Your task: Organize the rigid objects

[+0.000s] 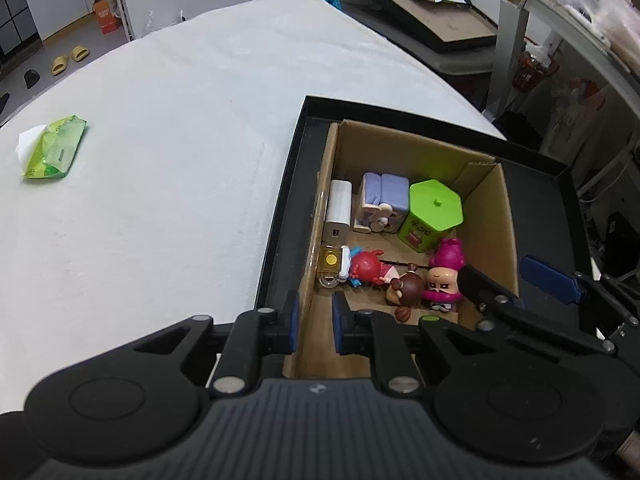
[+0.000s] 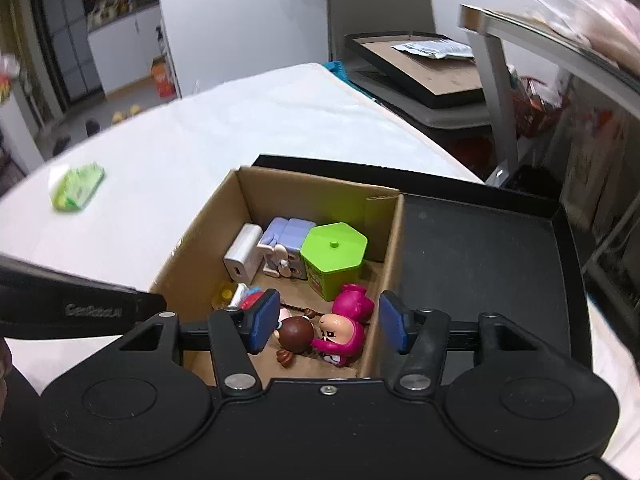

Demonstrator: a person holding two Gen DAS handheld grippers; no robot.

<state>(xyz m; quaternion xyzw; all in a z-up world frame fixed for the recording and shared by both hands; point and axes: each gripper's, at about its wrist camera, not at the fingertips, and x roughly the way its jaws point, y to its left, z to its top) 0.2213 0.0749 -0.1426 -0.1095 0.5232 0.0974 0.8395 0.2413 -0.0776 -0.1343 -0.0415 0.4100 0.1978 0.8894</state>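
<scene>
Left view: left gripper point(image 1: 314, 322) is hovering at the near edge of the box point(image 1: 486, 216), jaws slightly apart and holding nothing, with the toys point(image 1: 404, 276), green tin point(image 1: 434, 210) and charger point(image 1: 338, 210) all sitting inside, a green pack point(image 1: 54, 152) lying well apart on the table point(image 1: 180, 120). Right view: right gripper point(image 2: 328, 320) is hanging over the box point(image 2: 192, 256), jaws wide apart, empty, above the dolls point(image 2: 320, 330). Sorting is looking nearly finished; next move probably calls for fetching the pack, if it counts.
</scene>
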